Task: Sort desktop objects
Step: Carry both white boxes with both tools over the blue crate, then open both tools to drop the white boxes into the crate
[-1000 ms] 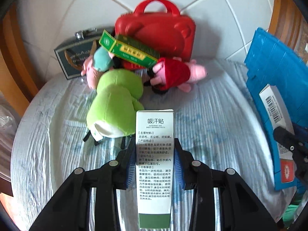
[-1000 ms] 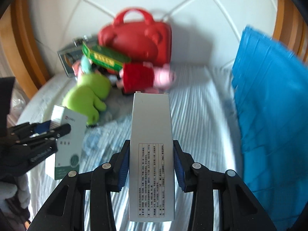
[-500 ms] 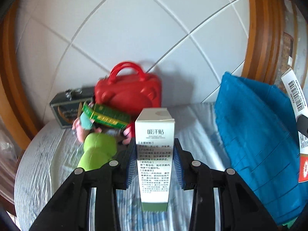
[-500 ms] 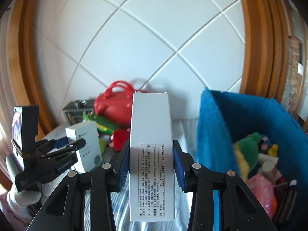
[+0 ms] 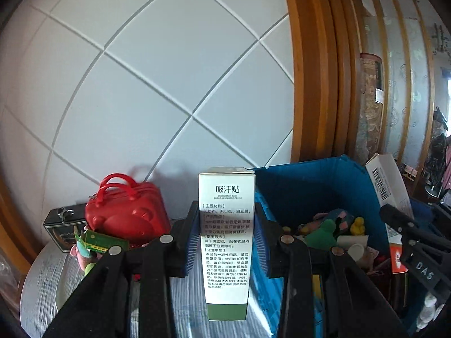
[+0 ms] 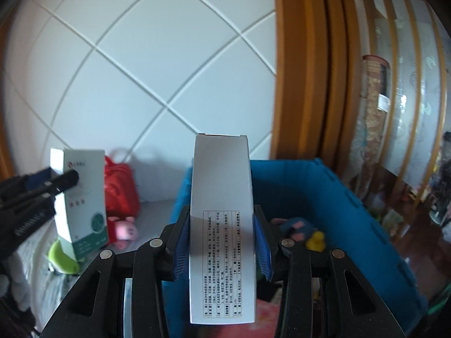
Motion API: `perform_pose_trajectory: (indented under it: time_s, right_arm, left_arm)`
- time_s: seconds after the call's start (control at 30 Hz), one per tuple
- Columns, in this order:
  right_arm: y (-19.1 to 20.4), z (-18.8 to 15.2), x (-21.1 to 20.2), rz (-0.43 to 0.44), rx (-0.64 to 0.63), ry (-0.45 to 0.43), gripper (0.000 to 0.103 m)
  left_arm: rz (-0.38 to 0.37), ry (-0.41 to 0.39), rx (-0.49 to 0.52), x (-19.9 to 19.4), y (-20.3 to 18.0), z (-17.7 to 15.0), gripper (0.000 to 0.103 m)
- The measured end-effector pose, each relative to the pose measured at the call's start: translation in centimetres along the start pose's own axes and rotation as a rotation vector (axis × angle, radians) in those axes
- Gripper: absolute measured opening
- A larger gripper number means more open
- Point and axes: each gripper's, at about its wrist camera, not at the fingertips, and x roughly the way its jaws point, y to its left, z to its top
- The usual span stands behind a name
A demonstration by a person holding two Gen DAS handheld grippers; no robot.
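My left gripper (image 5: pixel 225 239) is shut on a white box with a green base (image 5: pixel 227 242), held upright above the table beside the near-left wall of the blue bin (image 5: pixel 318 188). My right gripper (image 6: pixel 221 242) is shut on a tall white-grey box with small print (image 6: pixel 221 225), raised over the blue bin (image 6: pixel 324 197). Each wrist view shows the other gripper at its edge: the right gripper (image 5: pixel 417 242) with its barcoded box (image 5: pixel 387 186), and the left gripper (image 6: pixel 42 188) with its green-and-white box (image 6: pixel 81 197).
Several toys, among them a yellow duck (image 6: pixel 317 239), fill the bin. On the table by the white tiled wall sit a red handbag (image 5: pixel 126 214), a dark tin (image 5: pixel 63 231), a green carton (image 5: pixel 101 240), a pink plush (image 6: pixel 124 229) and a green plush (image 6: pixel 60 256).
Both grippers have risen from low over the table and swung right toward the blue bin, each keeping its box. The bin's inside with its toys has come into view.
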Motion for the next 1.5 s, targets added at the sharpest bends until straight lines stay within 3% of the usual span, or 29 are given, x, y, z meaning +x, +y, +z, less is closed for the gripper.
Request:
perform_pose_trajectory:
  time_s: [0.2,0.3,0.43,0.73,1.0,1.13,1.17,1.27,1.33,1.5]
  right_arm:
    - [-5.3,-1.1,1.7,-0.081,-0.005,0.054,0.040]
    - [-7.0,-2.3,2.8,-0.117,-0.038,0.099,0.040]
    - [-8.5,-4.1,3.9,-0.124,-0.055,0.149,0.040]
    - [-10.0,-7.4,4.9,-0.123,-0.063,0.238,0.040]
    - [-10.3,-8.2,5.5,-0.135,-0.074,0.280,0.040]
    - [-10.3,-8.5,5.5,-0.135,-0.071,0.287,0.041]
    - [-10.4,-8.5,5.5,-0.139,-0.070,0.283,0.042]
    - [-10.6,-8.5,5.3,-0.142,-0.056,0.277,0.061]
    - [-10.6,-8.4,5.0,-0.151,-0.053,0.262,0.086]
    - [-10.5,-8.4,4.5,-0.163,-0.059,0.243,0.101]
  left_arm:
    - [-0.073,0.011,0.061,1.2,-6.9,0.7,0.035]
    - [-0.130,0.060,0.085,2.3,-10.3,0.3,0.035]
    - [-0.131,0.148,0.132,4.7,-13.8,-1.0,0.035]
    - [-0.120,0.321,0.167,8.5,-16.3,-4.4,0.035]
    - [-0.103,0.352,0.172,7.5,-16.3,-4.8,0.036]
    - [-0.121,0.354,0.165,7.1,-16.1,-4.9,0.067]
    - [-0.116,0.347,0.166,6.9,-16.1,-5.0,0.071]
    - [-0.117,0.348,0.166,6.7,-16.0,-5.2,0.072]
    - [-0.113,0.350,0.160,6.6,-15.7,-5.2,0.072]
    - [-0.114,0.340,0.143,6.0,-15.1,-5.2,0.072]
